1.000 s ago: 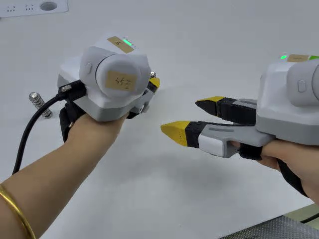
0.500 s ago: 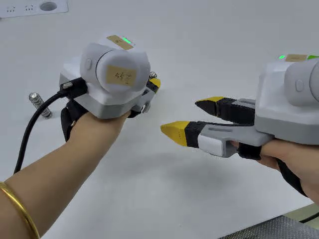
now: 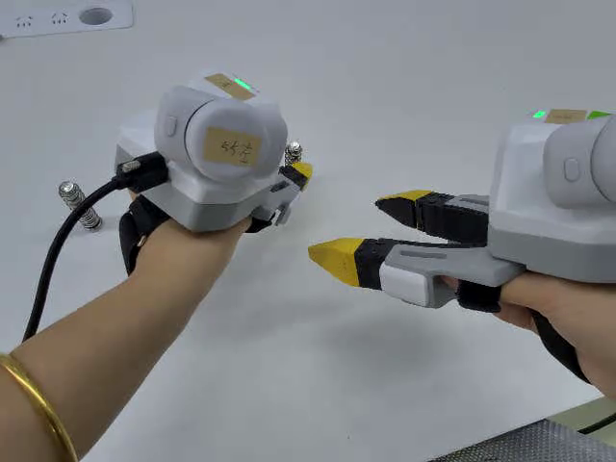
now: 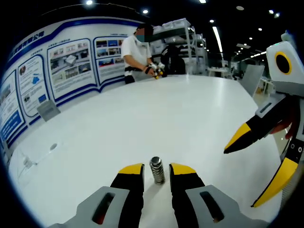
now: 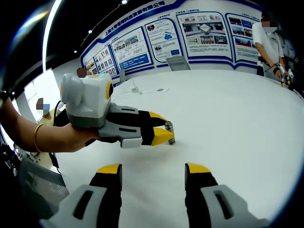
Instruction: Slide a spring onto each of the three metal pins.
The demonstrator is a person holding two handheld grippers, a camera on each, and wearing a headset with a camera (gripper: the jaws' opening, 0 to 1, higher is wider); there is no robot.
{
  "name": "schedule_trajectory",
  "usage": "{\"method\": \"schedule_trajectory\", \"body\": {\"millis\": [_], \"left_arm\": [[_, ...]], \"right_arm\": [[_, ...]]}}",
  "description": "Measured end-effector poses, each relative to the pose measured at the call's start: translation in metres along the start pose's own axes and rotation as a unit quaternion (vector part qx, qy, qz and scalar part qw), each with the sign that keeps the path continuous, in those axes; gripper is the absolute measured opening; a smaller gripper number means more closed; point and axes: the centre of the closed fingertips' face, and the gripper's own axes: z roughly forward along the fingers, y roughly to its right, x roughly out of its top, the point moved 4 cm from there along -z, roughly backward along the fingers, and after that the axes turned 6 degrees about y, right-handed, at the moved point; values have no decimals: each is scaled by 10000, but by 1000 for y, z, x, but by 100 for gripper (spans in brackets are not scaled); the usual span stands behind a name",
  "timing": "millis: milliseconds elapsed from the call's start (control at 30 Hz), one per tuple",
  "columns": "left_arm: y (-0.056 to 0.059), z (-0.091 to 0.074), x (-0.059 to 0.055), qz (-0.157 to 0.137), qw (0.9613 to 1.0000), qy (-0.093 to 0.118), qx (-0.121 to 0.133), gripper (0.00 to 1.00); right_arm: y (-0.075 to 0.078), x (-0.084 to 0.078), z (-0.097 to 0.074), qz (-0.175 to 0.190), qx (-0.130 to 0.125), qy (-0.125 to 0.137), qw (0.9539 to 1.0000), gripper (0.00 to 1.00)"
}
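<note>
Nearest the person, the right gripper hovers over the white table with its tongs spread wide and nothing between them. It points toward the work, probably kept clear so it can steady or fetch when needed. Beyond it, the left gripper sits low on the table with a black cable trailing from its rear. Its yellow tips are narrowly parted and flank an upright metal pin at their very ends. A sliver of table shows on each side, so they look to bracket the pin rather than pinch it. The pin has coils around its shaft under a flat cap, so its spring seems already seated. The low, level hold suits guiding or checking that spring. Farther left, well apart, more coiled metal sits by the cable, and I cannot tell whether it is one pin or two. At the far edge lies a white strip with holes.
</note>
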Motion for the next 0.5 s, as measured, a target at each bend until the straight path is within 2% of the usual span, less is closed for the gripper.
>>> {"method": "schedule_trajectory", "body": {"millis": [200,333,500], "left_arm": [[-2,-5,12,-29,9998,201,5,29],[-6,-9,15,-33,9998,168,68,35],[-12,-21,20,-192,9996,161,113,42]], "right_arm": [[2,3,-2,-103,-23,-42,9999,56],[-1,6,-3,-178,9,-82,9998,57],[-4,13,-2,-308,80,-86,9995,60]]}}
